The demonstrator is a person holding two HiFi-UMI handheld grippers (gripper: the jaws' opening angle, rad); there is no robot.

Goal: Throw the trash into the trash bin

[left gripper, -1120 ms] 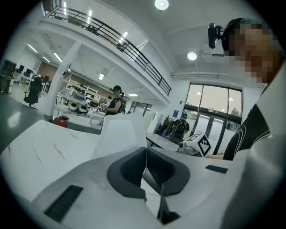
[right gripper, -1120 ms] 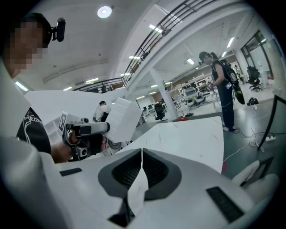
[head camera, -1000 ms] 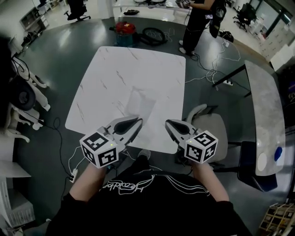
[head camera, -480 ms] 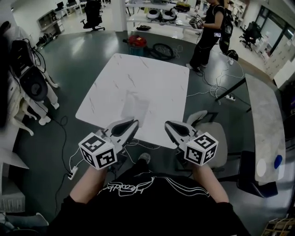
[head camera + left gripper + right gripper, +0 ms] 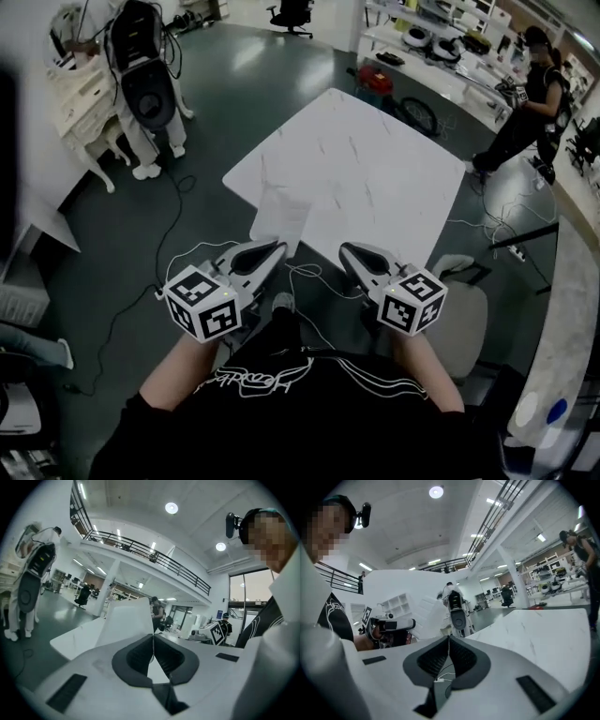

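Trash, a white sheet, clamped in left gripper above marble table's near edge; right gripper closed, empty.

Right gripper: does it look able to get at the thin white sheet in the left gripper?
Probably yes: the thin white sheet juts ahead of the left gripper, nothing between it and the right gripper, whose shut fingers must open first.
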